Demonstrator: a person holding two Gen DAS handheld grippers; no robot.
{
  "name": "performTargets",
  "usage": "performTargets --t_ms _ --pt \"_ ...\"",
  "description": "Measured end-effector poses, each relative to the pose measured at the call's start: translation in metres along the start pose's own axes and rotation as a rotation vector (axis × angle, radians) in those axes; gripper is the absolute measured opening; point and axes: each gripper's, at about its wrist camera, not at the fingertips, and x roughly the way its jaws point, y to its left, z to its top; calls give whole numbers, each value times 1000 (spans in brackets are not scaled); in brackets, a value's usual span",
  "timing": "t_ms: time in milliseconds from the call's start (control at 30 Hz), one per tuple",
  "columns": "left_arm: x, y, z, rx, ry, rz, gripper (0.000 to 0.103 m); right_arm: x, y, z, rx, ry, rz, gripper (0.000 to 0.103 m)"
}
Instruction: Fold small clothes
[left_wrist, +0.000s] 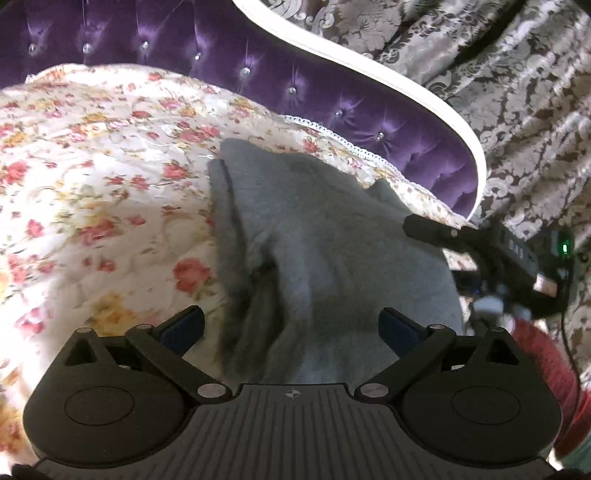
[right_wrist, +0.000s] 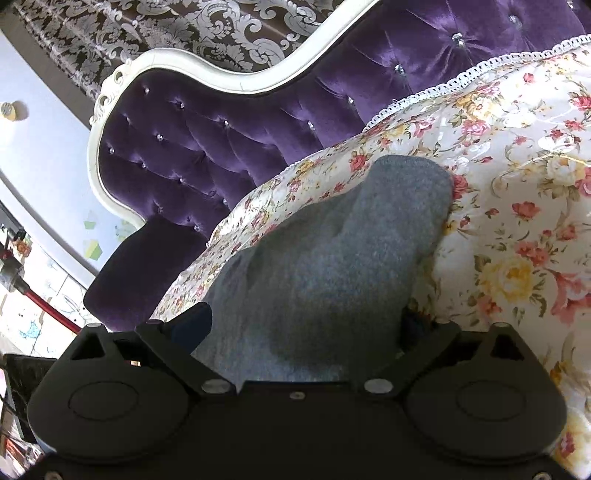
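A grey knit garment (left_wrist: 314, 240) lies in a folded heap on the floral bedspread (left_wrist: 92, 177). My left gripper (left_wrist: 291, 325) is open, its jaws wide apart over the garment's near edge, with cloth between them. The garment also fills the middle of the right wrist view (right_wrist: 325, 266). My right gripper (right_wrist: 306, 328) is open with its jaws spread wide, and the grey cloth lies between and over them, partly hiding the right finger. The right gripper also shows at the right edge of the left wrist view (left_wrist: 443, 236), beside the garment.
A purple tufted headboard (left_wrist: 258, 77) with a white frame runs behind the bed; it also shows in the right wrist view (right_wrist: 221, 122). Patterned grey-brown curtains (left_wrist: 498, 74) hang beyond. The bedspread's lace edge (right_wrist: 461, 79) is near the headboard.
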Motion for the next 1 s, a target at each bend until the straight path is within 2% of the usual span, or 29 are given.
performTargets --t_ms 133,267,333,433,467,600,633,667,700,733,767,800,1000 --pt "-10 3 -5 7 -44 57 102 0 0 0 -6 0 0 100" --pt "-6 8 0 -14 -39 32 102 1 0 0 -8 3 0 100" --pt "1 5 7 1 -8 -15 102 2 -1 1 -7 5 2 100" --pt "17 1 17 -32 48 -146 102 4 -1 4 -1 6 5 100" --pt "24 -1 20 -43 62 -170 102 5 -1 5 0 7 6 100" --pt "39 -1 27 -85 63 -200 100 8 -3 10 11 15 14 101" --pt "39 2 26 -113 59 -224 95 8 -4 10 18 17 17 101" --pt "40 6 25 -147 62 -249 59 7 -5 11 25 20 20 100" --pt "43 12 23 -203 88 -255 32 7 -5 12 26 23 10 94" --pt "46 18 21 -252 108 -281 32 6 -5 12 21 29 -15 66" --pt "47 22 19 -283 116 -296 30 5 -5 12 16 42 -49 51" --pt "45 23 18 -287 117 -303 30 4 -5 12 19 53 -67 47" --pt "15 7 10 -286 142 -318 29 -18 25 4 -31 72 -124 46"
